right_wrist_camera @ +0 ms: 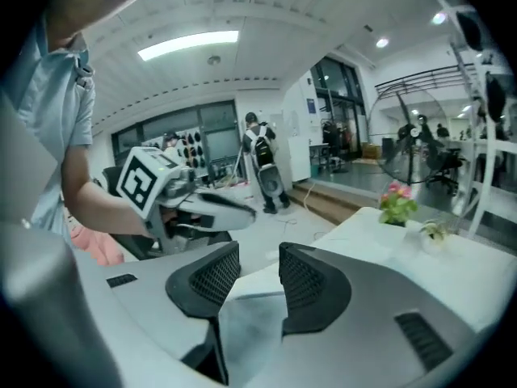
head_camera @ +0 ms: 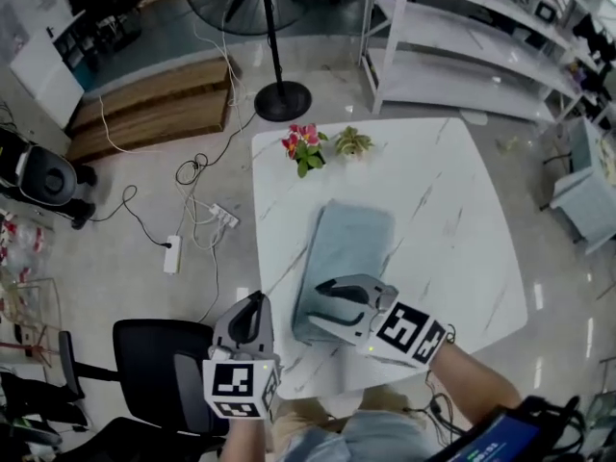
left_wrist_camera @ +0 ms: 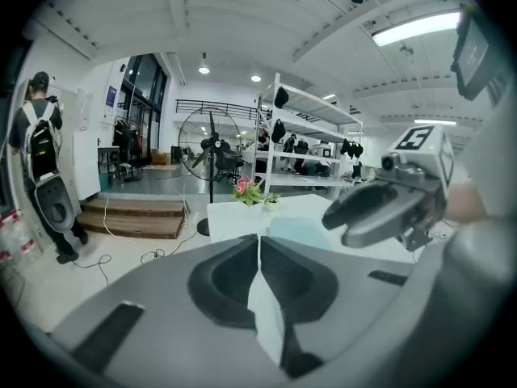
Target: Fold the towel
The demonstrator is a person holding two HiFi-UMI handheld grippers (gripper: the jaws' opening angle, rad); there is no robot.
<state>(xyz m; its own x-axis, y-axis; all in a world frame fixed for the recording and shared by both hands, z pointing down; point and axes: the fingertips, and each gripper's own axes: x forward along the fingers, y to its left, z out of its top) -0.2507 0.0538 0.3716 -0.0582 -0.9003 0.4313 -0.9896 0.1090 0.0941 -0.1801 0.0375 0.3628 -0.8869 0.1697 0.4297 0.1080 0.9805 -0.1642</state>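
One towel [head_camera: 346, 258] lies on the white table [head_camera: 462, 191]. Two small potted plants stand by its far edge, one with pink flowers [head_camera: 304, 147] and one green [head_camera: 353, 142]. Two grippers show at the near edge, the left gripper [head_camera: 255, 303] and the right gripper [head_camera: 327, 303]. One standing fan [head_camera: 279, 56] and one black chair [head_camera: 154, 359] are on the floor.

Bright ceiling strip light [right_wrist_camera: 187, 44] overhead (fisheye edges darkened).
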